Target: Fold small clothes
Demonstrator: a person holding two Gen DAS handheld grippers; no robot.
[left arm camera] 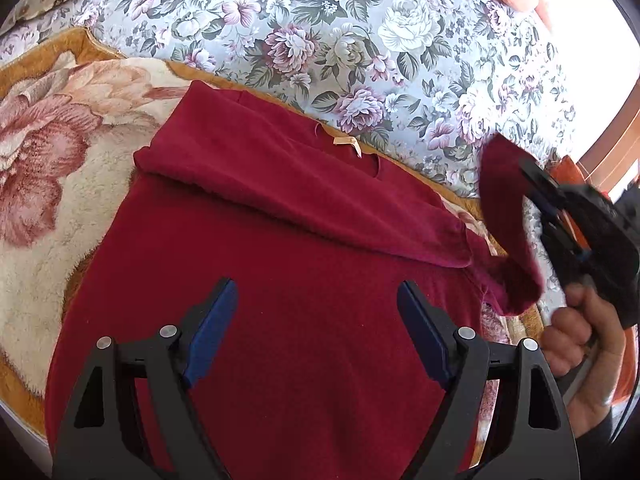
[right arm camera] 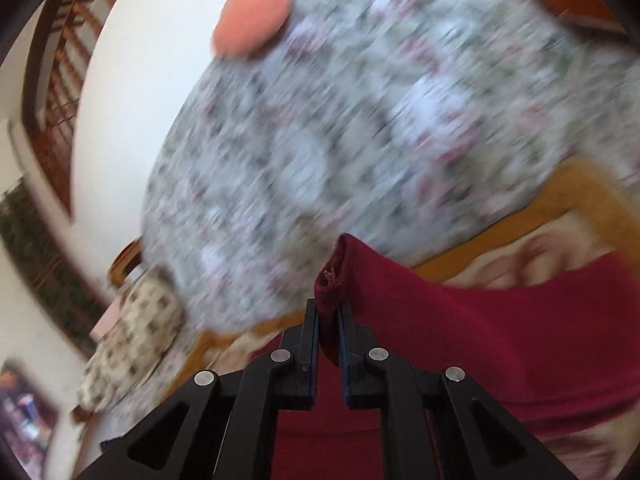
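The dark red sweater (left arm camera: 280, 248) lies flat on a fleecy rose-patterned blanket (left arm camera: 60, 184), one sleeve (left arm camera: 320, 188) already folded across its chest below the neck label (left arm camera: 347, 142). Its other sleeve (right arm camera: 340, 280) is lifted off the right edge, the cuff pinched tight between the clenched fingers of the right gripper (right arm camera: 329, 320). The left gripper (left arm camera: 316, 316) hovers over the sweater's body with its jaws spread wide and holding nothing, while a floral bedspread (left arm camera: 360, 40) stretches out behind.

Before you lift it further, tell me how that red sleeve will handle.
Likely floppy: the sleeve droops in a curve from the right gripper. Probably light, since a thin pinch holds it. The fuzzy knit looks grippy against the sweater, so it may drag.
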